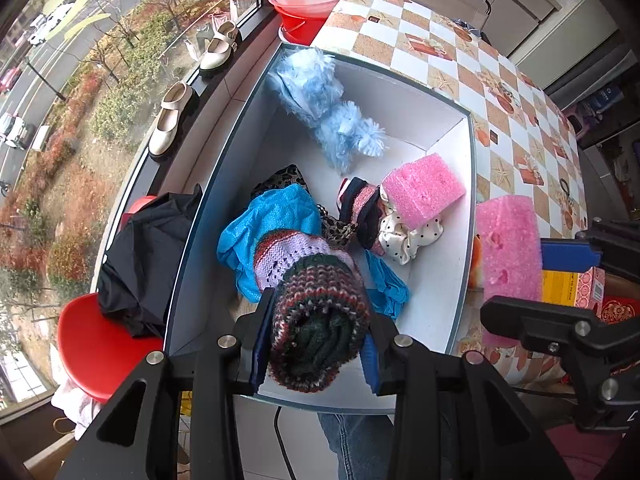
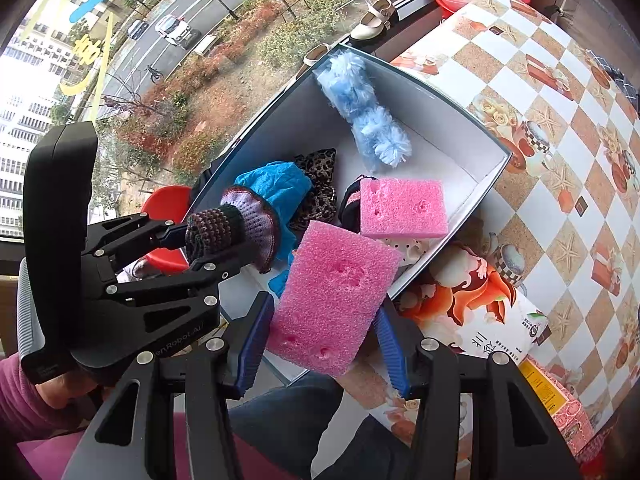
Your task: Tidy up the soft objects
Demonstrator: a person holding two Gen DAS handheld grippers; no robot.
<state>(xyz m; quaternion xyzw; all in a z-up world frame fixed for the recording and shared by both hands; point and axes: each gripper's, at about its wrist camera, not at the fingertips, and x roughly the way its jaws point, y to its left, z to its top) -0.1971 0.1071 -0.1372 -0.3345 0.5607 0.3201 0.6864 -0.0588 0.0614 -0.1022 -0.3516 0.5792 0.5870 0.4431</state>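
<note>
Two grippers each carry a soft thing over the box [image 1: 460, 216], which sits on the checked table [image 1: 500, 92] by the window. The left gripper [image 1: 316, 344] pinches a rolled knit [image 1: 320, 320] between its blue pads, the roll's lilac end trailing onto the blue cloth [image 1: 272, 220] inside the box. The right gripper [image 2: 324, 336] has its fingers against both sides of a pink sponge [image 2: 336, 296], held above the near right wall of the box and tilted toward the inside.

Already in the box lie a fluffy blue duster [image 1: 324, 108] along the far left wall, a leopard cloth [image 1: 284, 178], a striped piece [image 1: 360, 208], a dotted scrunchie [image 1: 404, 236] and a second sponge [image 1: 422, 190] resting on the scrunchie.

The step in hand looks like dropping both items in. To do it well, the person probably should lower the knit onto the bare floor near the front wall before spreading the fingers, so the roll does not unravel across the blue cloth. The sponge likely needs carrying further inward past the wall, since released here it could catch the rim and tip out onto the table. Foam springs back when freed, so a low, slow release beside the other sponge seems safest
</note>
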